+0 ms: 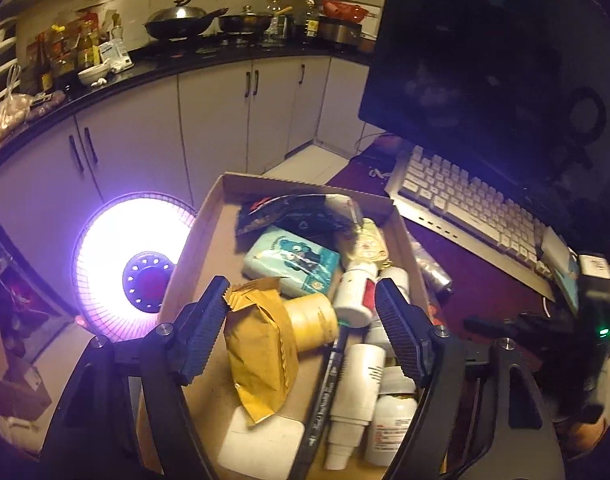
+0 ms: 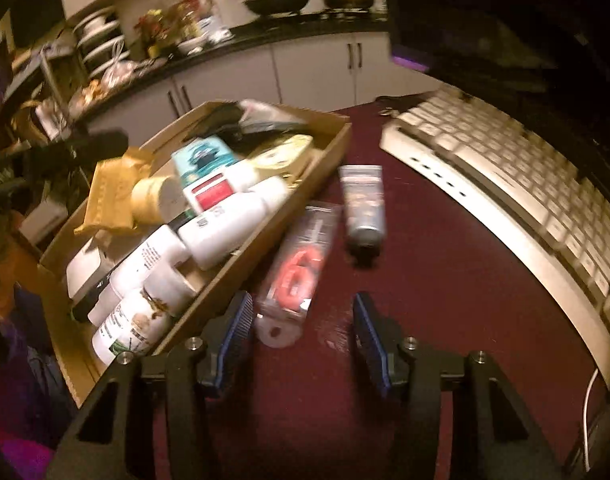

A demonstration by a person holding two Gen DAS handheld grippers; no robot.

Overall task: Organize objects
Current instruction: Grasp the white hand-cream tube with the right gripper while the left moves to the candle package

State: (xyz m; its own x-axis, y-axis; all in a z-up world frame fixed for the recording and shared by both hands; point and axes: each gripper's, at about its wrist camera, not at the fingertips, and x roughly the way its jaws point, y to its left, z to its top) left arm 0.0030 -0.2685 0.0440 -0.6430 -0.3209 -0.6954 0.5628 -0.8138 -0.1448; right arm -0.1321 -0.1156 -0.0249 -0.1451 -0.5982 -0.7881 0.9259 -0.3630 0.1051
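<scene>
Maroon table (image 2: pixel 445 280) open beside the box rim (image 2: pixel 273 232).

The black left gripper (image 1: pixel 301 316), with ribbed dark pads, angles downward, jaws spread wide and gripping nothing. The black right gripper (image 2: pixel 303 320), with blue-edged ribbed pads, also tilts down, jaws parted and empty.

One legible marking: a large red numeral "6" on the clear blister pack (image 2: pixel 295 268) lying on the dark red table, just beside the cardboard box at its 3 o'clock side. Print is present on the black marker pen (image 1: pixel 323 396), the white supplement bottle (image 2: pixel 131 326) and the red-labelled white bottle (image 2: pixel 215 194), but it is too blurred to read.
</scene>
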